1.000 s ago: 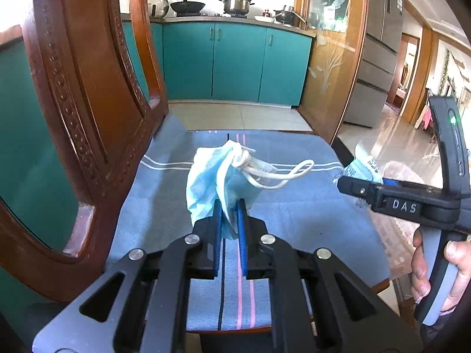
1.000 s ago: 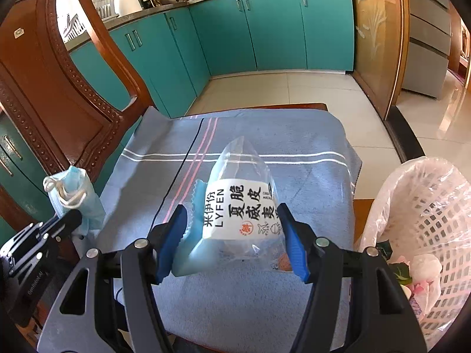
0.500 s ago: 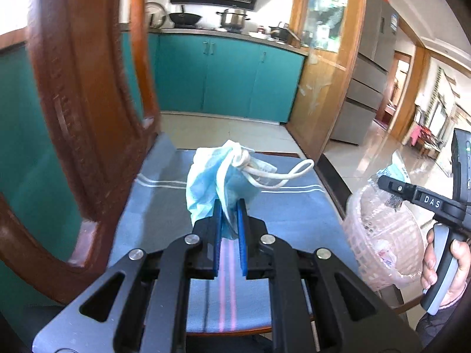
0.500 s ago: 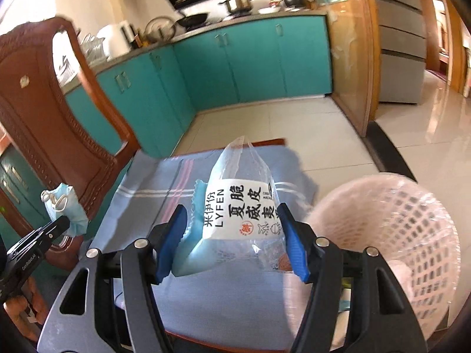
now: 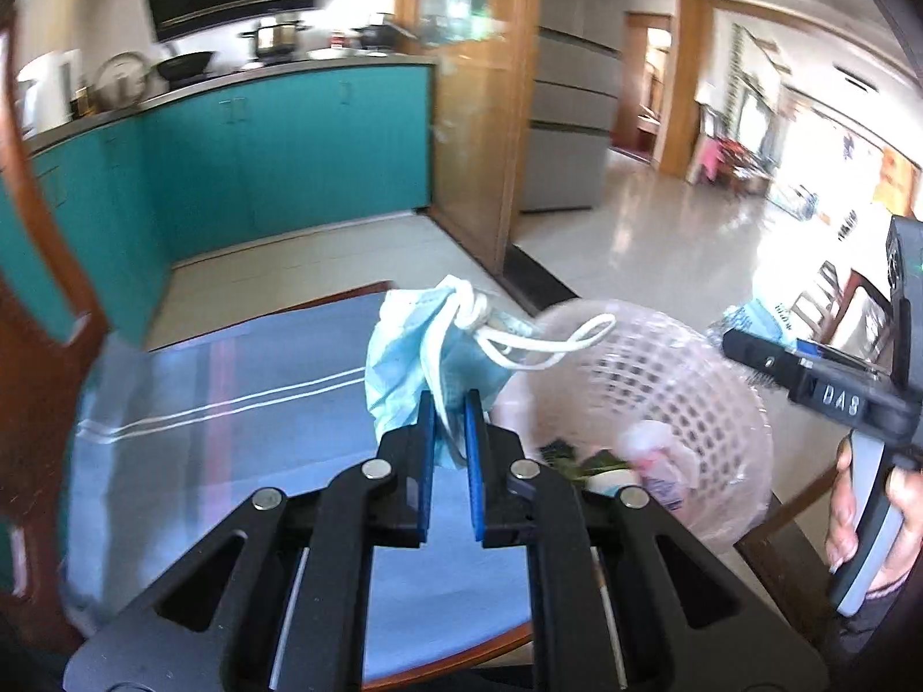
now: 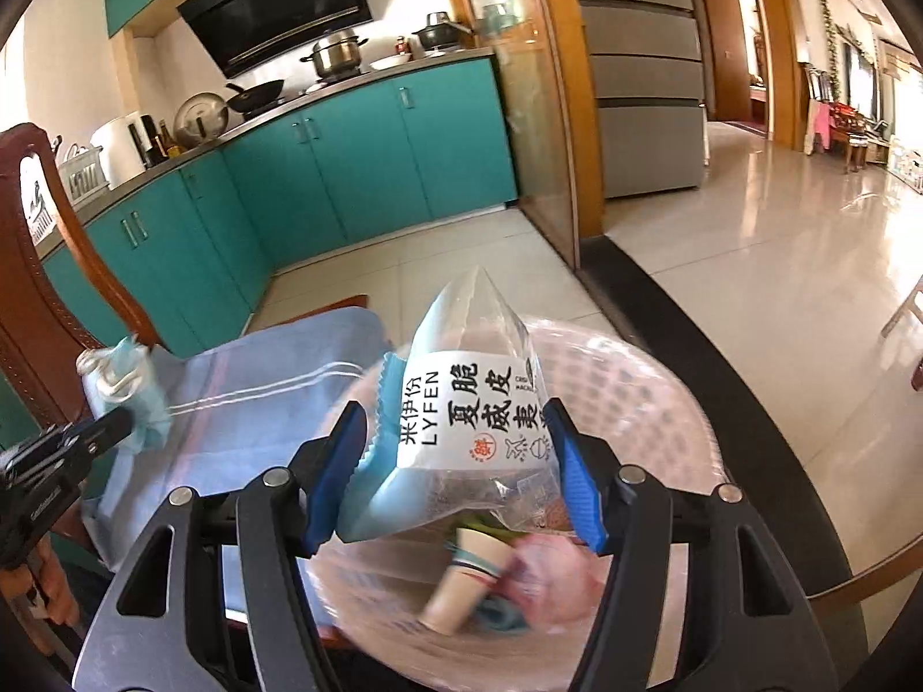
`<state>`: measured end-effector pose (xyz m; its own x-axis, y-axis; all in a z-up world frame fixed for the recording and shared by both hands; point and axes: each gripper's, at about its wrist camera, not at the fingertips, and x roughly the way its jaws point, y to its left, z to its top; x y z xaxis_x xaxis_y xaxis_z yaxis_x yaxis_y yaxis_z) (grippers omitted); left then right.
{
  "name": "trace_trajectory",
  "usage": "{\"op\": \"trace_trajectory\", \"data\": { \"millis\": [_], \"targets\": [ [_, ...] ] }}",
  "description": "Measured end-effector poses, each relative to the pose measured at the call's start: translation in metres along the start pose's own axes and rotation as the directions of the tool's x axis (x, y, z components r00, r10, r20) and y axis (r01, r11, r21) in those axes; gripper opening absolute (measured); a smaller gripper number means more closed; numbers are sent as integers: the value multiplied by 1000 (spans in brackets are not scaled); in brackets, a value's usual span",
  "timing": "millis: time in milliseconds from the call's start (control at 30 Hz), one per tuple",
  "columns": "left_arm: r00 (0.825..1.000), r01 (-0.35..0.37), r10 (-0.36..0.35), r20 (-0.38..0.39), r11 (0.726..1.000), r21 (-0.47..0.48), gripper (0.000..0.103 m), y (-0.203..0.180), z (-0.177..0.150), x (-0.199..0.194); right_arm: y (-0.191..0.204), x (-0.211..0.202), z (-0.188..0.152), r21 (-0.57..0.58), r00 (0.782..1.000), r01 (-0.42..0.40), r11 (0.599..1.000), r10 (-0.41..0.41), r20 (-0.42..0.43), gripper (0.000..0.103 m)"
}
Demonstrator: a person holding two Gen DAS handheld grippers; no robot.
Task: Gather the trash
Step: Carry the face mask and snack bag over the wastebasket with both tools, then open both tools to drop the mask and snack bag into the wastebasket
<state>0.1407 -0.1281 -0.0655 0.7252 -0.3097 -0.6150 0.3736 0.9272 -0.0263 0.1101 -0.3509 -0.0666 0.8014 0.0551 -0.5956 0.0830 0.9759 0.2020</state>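
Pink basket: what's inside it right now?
In the pink basket: a paper cup on its side, something pink, greenish scraps. Blurred; the snack bag in the right gripper covers the far part.

Bright daylight floods in from beyond the right claw (image 6: 456, 470), glaring on the glossy floor (image 6: 767, 265), while motion blur smears the pink basket (image 5: 663, 380) ahead of the left claw (image 5: 450, 432) and fisheye bending darkens every edge.

Teal cabinets (image 6: 357, 173) line the far wall under a black range hood (image 6: 282, 11); glossy pale floor tiles (image 6: 779, 265) run rightward past a grey fridge (image 6: 640, 69), sunlit.
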Motion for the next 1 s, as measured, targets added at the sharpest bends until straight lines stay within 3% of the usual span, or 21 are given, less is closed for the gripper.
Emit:
{"op": "trace_trajectory", "data": {
  "millis": [133, 233, 300, 433, 600, 733, 833, 933, 1000],
  "targets": [
    [996, 81, -79, -33, 995, 62, 11, -47, 10, 28, -19, -7, -7, 17, 1000, 5, 1000, -5, -2, 63],
    [984, 172, -166, -67, 981, 94, 15, -72, 8, 44, -27, -10, -11, 24, 1000, 8, 1000, -8, -3, 63],
    [973, 219, -210, -94, 971, 98, 34, -81, 5, 55, -29, -10, -13, 28, 1000, 4, 1000, -3, -9, 63],
    [977, 189, -180, -109, 980, 70, 56, -80, -1, 67, -26, -5, -16, 29, 1000, 11, 1000, -11, -22, 63],
    [996, 77, -77, -54, 997, 0, 81, -45, -8, 42, -14, 5, -15, 6, 998, 16, 1000, -16, -53, 74],
    [997, -64, 65, 29, 997, -33, 95, -16, -14, 5, -1, 8, -16, 2, 998, 21, 1000, -20, -57, 85],
    [980, -178, 181, 88, 983, -37, 99, 5, -24, -31, 15, -1, -16, 2, 1000, 2, 1000, -2, -23, 92],
    [937, -307, 313, 154, 950, -60, 100, 24, -30, -70, 44, -24, -16, -29, 996, 9, 1000, -6, 89, 97],
    [911, -358, 370, 182, 929, -95, 100, 37, -36, -95, 69, -45, -19, -67, 982, 22, 998, -9, 189, 100]
  ]
}}
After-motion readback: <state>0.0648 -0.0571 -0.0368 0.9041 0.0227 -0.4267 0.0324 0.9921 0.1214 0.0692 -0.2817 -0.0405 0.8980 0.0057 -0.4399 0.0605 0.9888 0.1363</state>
